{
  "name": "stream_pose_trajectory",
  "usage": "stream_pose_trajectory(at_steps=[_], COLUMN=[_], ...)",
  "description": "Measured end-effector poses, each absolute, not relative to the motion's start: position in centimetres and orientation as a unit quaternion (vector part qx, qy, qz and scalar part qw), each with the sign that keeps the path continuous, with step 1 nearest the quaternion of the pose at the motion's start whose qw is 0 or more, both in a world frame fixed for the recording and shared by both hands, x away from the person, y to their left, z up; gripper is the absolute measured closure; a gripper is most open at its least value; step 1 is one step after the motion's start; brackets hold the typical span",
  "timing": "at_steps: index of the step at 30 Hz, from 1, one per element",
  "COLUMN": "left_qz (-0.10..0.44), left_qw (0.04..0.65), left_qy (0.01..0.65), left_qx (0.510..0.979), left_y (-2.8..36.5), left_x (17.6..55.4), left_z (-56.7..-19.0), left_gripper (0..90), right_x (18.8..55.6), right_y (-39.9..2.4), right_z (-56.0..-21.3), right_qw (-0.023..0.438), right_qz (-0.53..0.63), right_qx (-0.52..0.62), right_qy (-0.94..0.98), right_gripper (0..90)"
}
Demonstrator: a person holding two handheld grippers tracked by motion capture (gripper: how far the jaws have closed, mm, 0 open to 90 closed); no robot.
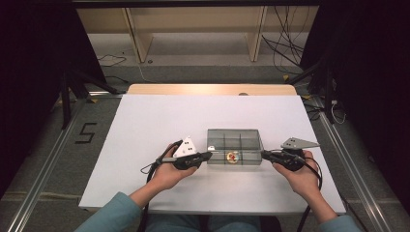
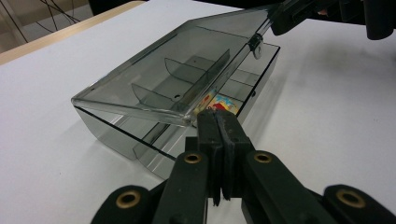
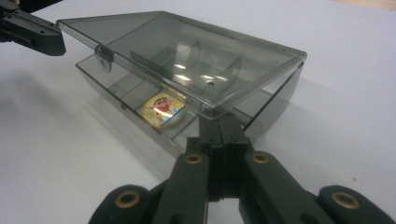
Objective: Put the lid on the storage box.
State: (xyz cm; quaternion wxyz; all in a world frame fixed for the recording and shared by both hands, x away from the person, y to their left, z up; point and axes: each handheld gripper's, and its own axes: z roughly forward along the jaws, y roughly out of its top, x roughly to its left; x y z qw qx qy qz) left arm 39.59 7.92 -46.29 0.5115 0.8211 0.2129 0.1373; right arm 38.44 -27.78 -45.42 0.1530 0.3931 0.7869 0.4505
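The left gripper (image 1: 209,155) is seen with its jaws fully closed, tip set under the near left corner of the raised lid (image 2: 163,70) of one smoked clear compartment box (image 1: 234,147). The right gripper (image 1: 264,153), likewise closed, is set under the opposite corner. One cartoon badge (image 3: 163,108) lies inside. The box rests on a white table (image 1: 145,125), with wooden shelving (image 1: 193,29) behind.

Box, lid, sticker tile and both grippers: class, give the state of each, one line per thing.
Smoky plastic box: upright on the white table, partly open.
Lid: raised at the front edge, tilted, not fully back.
Cartoon tile: lying flat in a front compartment.
Left gripper: shut, tips under the lid's corner.
Right gripper: shut, tips under the lid's other corner.
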Motion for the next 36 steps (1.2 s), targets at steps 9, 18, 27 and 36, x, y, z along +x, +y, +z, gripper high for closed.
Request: stream_pose_trajectory(at_steps=[9,18,27,36], left_qz=[0.133,0.132,0.125,0.116], left_qw=[0.504,0.496,0.49,0.486], left_qy=[0.215,0.218,0.221,0.226], left_qx=[0.826,0.83,0.834,0.836], left_y=[7.85,7.83,7.85,7.93], left_x=[39.56,39.5,39.41,39.29], left_z=[-46.47,-46.54,-46.52,-46.74], left_gripper=[88.8,89.4,89.4,89.5], right_x=[38.45,38.42,38.39,38.42], right_y=[-27.78,-27.74,-27.69,-27.71], right_z=[-45.58,-45.68,-45.77,-45.93], right_qw=[0.152,0.151,0.151,0.15], right_qz=[0.442,0.437,0.43,0.424], right_qx=[0.39,0.391,0.39,0.391], right_qy=[0.793,0.796,0.8,0.803], right_gripper=[90.0,90.0,90.0,90.0])
